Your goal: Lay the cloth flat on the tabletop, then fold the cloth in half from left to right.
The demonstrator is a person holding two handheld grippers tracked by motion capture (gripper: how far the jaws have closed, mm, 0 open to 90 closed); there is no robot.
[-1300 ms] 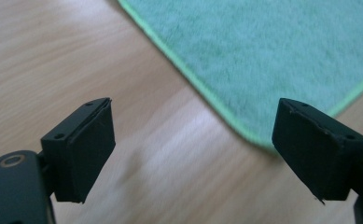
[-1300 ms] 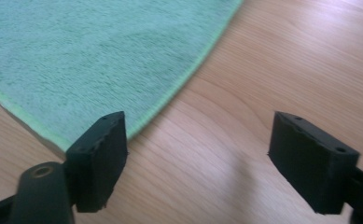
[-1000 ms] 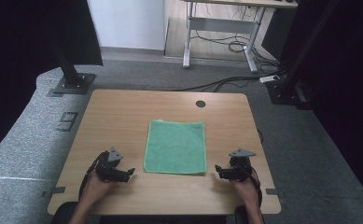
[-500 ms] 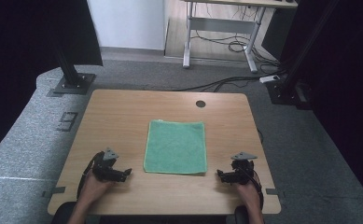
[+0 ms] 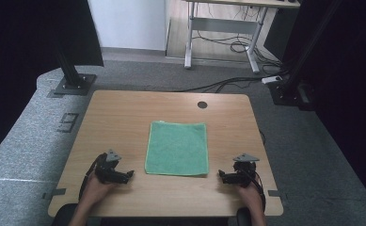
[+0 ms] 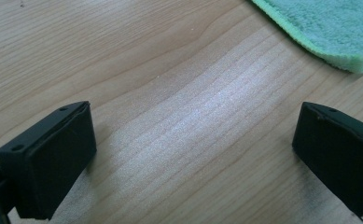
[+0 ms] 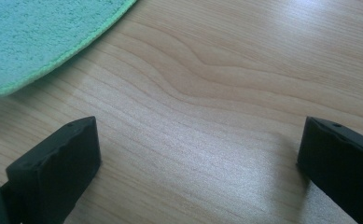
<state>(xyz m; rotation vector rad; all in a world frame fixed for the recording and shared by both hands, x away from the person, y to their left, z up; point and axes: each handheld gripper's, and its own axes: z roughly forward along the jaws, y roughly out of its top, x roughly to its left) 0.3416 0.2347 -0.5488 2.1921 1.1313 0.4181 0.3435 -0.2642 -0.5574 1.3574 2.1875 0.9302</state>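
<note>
A green towel (image 5: 177,148) lies flat and square on the wooden table (image 5: 124,117), a little nearer the person's edge than the far one, between the two grippers. The left gripper (image 5: 124,175) rests on the wood just off the towel's near left corner (that corner shows at the upper right of the left gripper view), its jaws spread wide with bare wood between them. The right gripper (image 5: 222,177) sits near the towel's near right corner, jaws likewise wide apart and holding nothing; both pairs have just been opening.
</note>
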